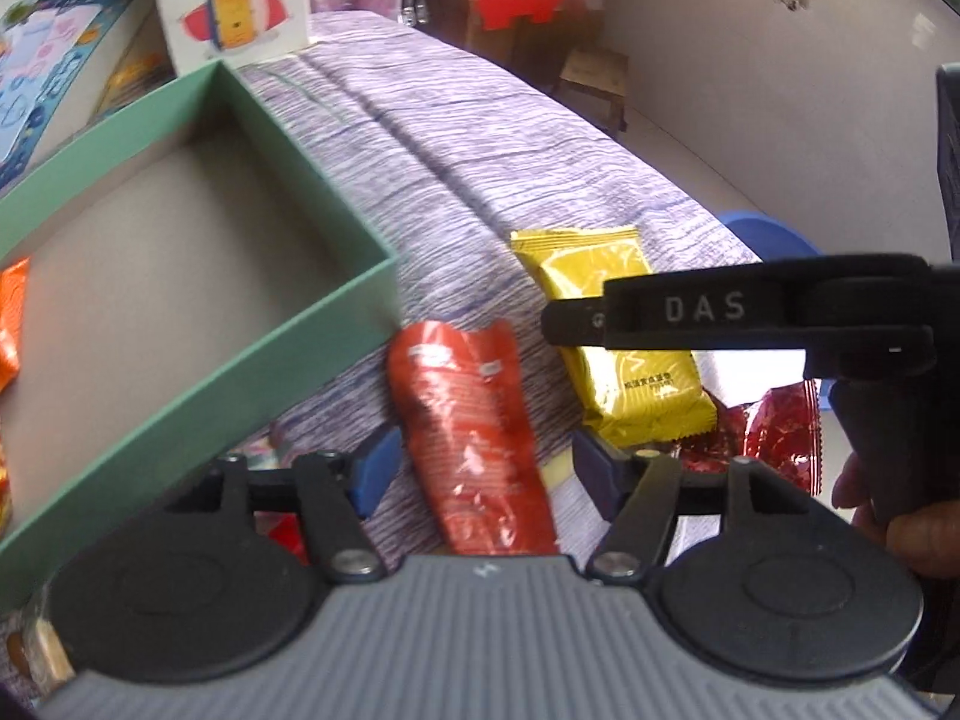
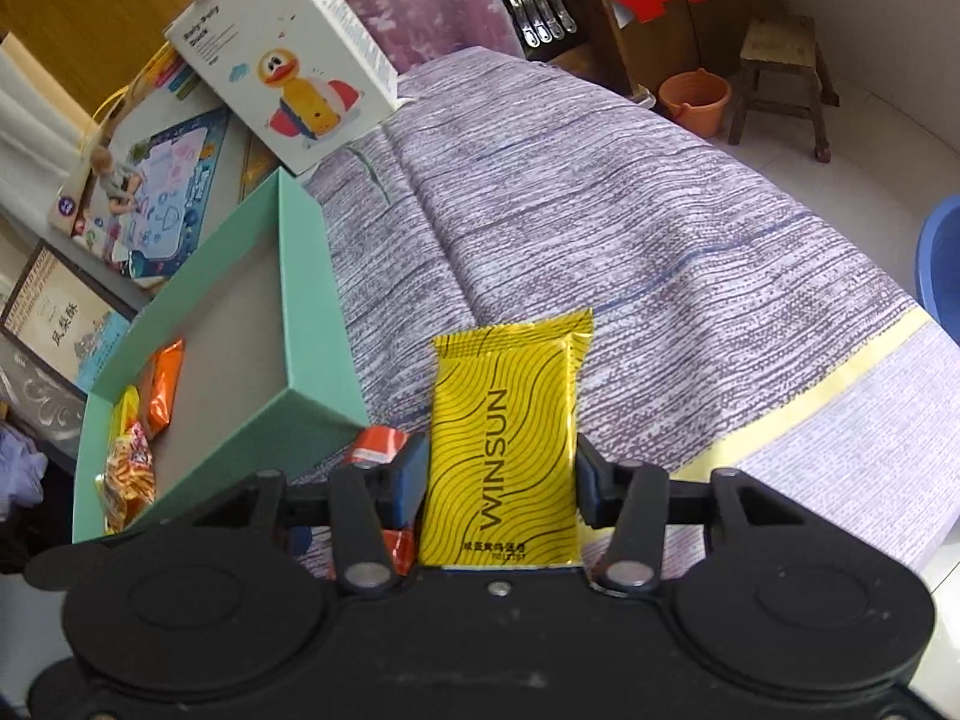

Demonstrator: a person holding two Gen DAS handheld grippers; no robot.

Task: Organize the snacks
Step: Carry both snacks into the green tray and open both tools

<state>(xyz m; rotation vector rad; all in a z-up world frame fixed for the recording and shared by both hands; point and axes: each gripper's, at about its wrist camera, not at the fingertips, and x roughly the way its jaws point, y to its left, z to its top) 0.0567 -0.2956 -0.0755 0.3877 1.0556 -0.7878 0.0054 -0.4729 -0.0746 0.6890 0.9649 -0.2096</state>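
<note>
Gripping the yellow packet [image 2: 501, 450], right tongs [image 2: 501, 480] hide its bottom; left tongs [image 1: 480, 468] gape around an orange-red packet [image 1: 474, 438].

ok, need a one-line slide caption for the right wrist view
Right gripper closed on a yellow WINSUN snack packet, beside the green box already holding orange snacks.

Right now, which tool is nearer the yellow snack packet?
Right. The right tool has the yellow snack packet between its fingers, gripping its sides. The left tool straddles the red-orange packet beside it.
</note>
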